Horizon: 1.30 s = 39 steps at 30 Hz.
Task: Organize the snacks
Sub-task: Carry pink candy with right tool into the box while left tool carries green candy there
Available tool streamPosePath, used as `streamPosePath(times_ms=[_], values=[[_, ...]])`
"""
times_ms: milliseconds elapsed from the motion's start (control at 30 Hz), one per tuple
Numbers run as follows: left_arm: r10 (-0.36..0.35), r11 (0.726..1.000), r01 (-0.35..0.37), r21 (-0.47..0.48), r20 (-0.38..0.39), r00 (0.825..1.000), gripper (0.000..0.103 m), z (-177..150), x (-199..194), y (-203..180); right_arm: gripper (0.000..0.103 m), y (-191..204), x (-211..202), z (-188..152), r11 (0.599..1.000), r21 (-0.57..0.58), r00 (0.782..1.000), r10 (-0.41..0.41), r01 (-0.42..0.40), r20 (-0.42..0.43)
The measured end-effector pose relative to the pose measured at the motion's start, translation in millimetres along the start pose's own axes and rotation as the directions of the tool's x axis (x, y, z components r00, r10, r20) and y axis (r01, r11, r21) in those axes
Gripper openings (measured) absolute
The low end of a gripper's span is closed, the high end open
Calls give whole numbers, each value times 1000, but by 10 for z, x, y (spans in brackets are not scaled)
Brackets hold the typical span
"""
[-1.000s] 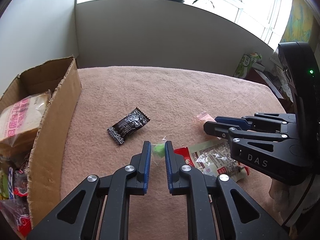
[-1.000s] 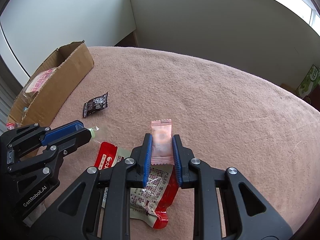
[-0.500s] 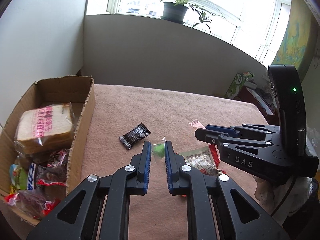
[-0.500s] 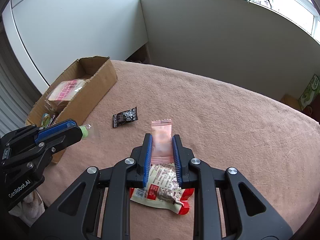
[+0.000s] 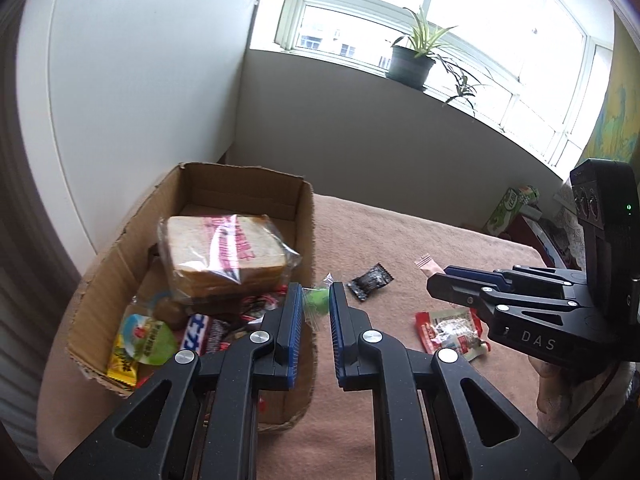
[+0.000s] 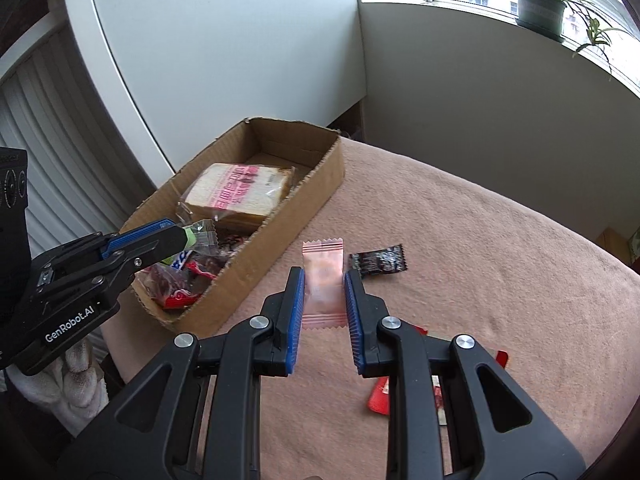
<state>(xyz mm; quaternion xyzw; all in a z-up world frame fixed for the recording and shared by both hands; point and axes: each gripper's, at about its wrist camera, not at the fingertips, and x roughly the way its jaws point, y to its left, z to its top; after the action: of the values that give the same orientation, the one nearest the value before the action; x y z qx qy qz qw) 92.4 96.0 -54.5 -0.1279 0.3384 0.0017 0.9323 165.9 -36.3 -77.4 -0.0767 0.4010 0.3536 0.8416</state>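
My left gripper (image 5: 315, 304) is shut on a small green candy (image 5: 316, 302) in clear wrap, held above the near right wall of the cardboard box (image 5: 306, 216). From the right wrist view the same green candy (image 6: 192, 236) hangs over the box (image 6: 320, 184). My right gripper (image 6: 324, 284) is shut on a pink sachet (image 6: 323, 280), lifted above the pink cloth just right of the box. A black wrapped candy (image 6: 379, 261) and a red and white snack packet (image 5: 450, 330) lie on the cloth.
The box holds a bagged loaf of sliced bread (image 5: 224, 256), a green-lidded cup (image 5: 150, 340) and several wrapped bars. The pink-covered table (image 6: 480, 260) stretches right of the box. A green carton (image 5: 510, 208) stands at the far right edge, with a potted plant (image 5: 412, 64) on the sill.
Both grippers rose and swung left toward the box, each keeping its candy. The left one now hangs at the box's edge, and the box interior has come into full view.
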Motion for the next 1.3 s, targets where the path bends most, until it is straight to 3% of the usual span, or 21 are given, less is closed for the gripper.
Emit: streamPosePath(times_ms=[533,900,1300], values=[[53,993,-51,-107,21,998,12,-8,-202,603,21,904,319,47,989,-130,996,63,-72,-67],[70,990,-67,-122,21,997,15,-11,-270,694,22,942,385,41,989,-129,995,62,-72,-81],[76,991,-71,-110,33,997,16,7,-337,634,24,869,171,14,990,-129,997,46,-52,-55]])
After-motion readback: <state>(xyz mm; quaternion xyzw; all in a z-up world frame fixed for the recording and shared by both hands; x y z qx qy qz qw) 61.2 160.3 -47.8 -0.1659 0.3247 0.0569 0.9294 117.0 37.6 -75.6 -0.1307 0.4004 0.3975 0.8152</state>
